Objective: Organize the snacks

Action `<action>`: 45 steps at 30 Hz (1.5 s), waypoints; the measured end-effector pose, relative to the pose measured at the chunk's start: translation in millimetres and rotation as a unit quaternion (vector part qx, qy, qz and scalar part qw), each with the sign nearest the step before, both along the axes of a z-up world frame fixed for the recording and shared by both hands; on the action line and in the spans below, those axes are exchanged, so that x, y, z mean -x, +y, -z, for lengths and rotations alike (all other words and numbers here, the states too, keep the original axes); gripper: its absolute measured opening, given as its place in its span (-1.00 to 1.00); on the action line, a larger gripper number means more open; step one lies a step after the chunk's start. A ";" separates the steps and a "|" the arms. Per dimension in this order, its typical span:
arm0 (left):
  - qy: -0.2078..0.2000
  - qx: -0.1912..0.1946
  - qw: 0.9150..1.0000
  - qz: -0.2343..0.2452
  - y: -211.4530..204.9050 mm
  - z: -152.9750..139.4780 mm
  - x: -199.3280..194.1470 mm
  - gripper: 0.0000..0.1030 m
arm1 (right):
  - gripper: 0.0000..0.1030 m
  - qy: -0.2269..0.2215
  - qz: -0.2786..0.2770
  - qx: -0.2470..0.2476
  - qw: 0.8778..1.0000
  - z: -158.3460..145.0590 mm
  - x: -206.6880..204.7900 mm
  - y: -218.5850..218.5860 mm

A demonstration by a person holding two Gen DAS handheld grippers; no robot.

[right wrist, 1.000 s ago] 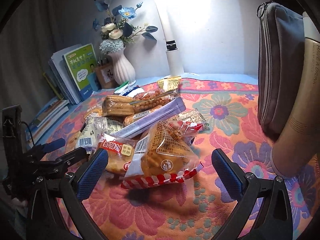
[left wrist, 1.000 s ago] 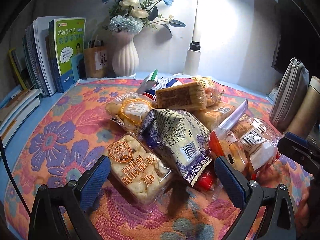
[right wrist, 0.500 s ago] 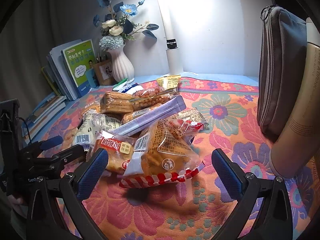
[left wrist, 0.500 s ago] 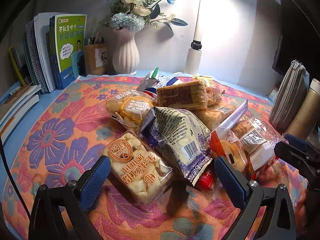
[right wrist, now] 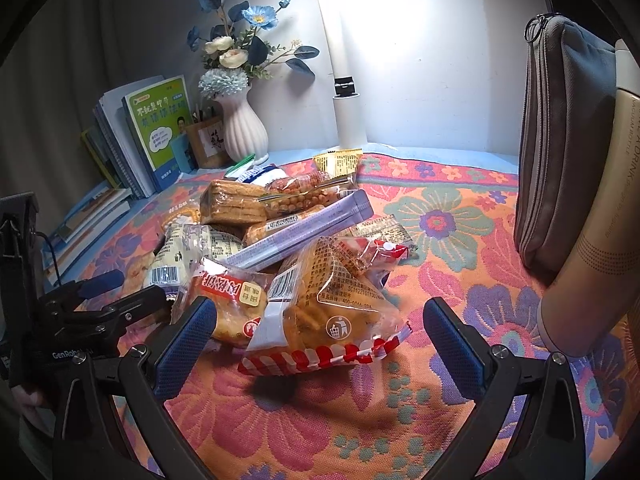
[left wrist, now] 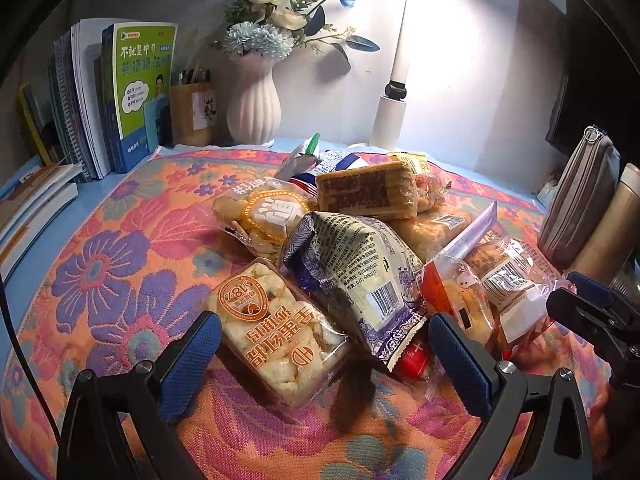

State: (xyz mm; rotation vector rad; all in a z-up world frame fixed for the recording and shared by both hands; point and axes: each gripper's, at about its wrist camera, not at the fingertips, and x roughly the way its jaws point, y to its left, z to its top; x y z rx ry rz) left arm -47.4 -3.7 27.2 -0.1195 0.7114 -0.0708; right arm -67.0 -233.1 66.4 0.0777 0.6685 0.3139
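Your worktop (left wrist: 120,184) is pale blue, covered by a woven cloth (left wrist: 120,248) in orange and pink with big purple flowers. A white wall closes the back, lit hard by a white lamp post (left wrist: 394,92). A white ribbed vase (left wrist: 253,100) of blue and cream flowers stands at the back, a pen holder (left wrist: 193,114) just beside it, books (left wrist: 120,96) upright at far left. A grey pouch (right wrist: 560,140) and a tan bottle (right wrist: 600,240) stand at the right edge.

The snack pile (left wrist: 360,240) sits mid-cloth, packets overlapping. The rice-puff packet (left wrist: 280,328) lies nearest you on the left, long axis running from near right to far left, print upside down to you. The blue patterned bag (left wrist: 360,272) leans on it, sealed end toward you. A long purple stick packet (right wrist: 304,228) lies across the heap, tilted, its far end raised to the right. The red-striped pastry bag (right wrist: 328,320) lies at the pile's right front.

Your left hand-held gripper (left wrist: 324,356) is spread wide, straddling the rice-puff packet, holding nothing. Your right hand-held gripper (right wrist: 320,340) is likewise spread, either side of the pastry bag, empty.
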 end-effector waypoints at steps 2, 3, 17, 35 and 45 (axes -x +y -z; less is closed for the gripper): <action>0.001 0.002 1.000 0.000 0.4 0.2 0.2 0.99 | 1.00 0.000 0.000 0.000 1.000 -0.2 0.2 0.9; 0.001 0.003 1.000 0.000 0.6 0.1 -0.1 0.99 | 1.00 0.001 0.000 0.001 1.000 -0.1 0.1 0.5; 0.006 0.016 1.000 -0.004 2.6 -0.1 -1.2 0.99 | 1.00 0.001 0.000 0.000 1.000 -0.3 0.6 2.9; 0.003 0.054 0.998 -0.030 19.5 -2.6 7.0 0.99 | 1.00 0.002 0.000 -0.014 1.000 -0.6 2.2 -2.2; 0.034 0.088 0.992 -0.081 43.6 -6.7 5.5 0.99 | 1.00 -0.001 0.028 -0.046 0.999 -8.0 15.1 -24.3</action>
